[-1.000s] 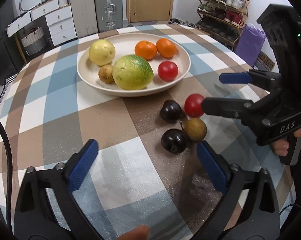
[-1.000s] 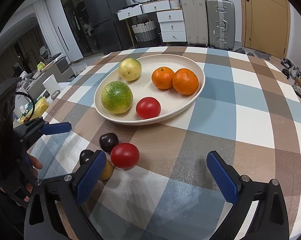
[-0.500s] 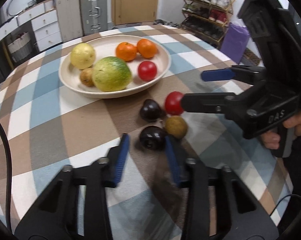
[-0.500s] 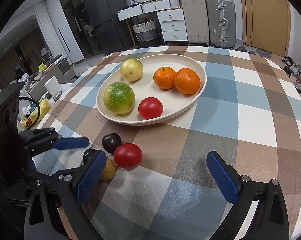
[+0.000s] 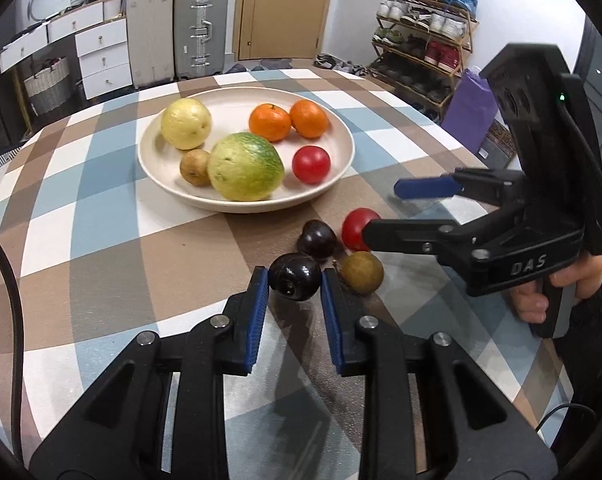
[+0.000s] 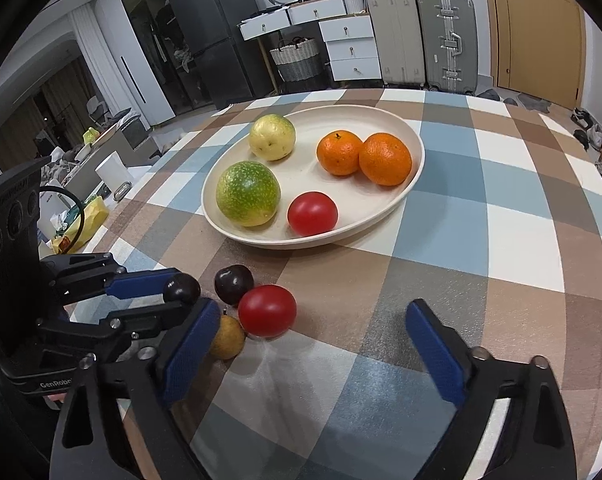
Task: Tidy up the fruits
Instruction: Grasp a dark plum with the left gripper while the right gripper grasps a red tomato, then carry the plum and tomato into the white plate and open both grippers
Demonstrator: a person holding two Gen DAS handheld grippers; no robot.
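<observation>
My left claw is clamped on a dark plum low over the worktop. Just beyond it lie another plum, a tomato and a brown fruit. My right claw gapes beside them.

Loose cluster: second plum, brown fruit and red tomato crowd the gripped plum; right gripper blocks that side; checkered counter leftward lies open.
</observation>
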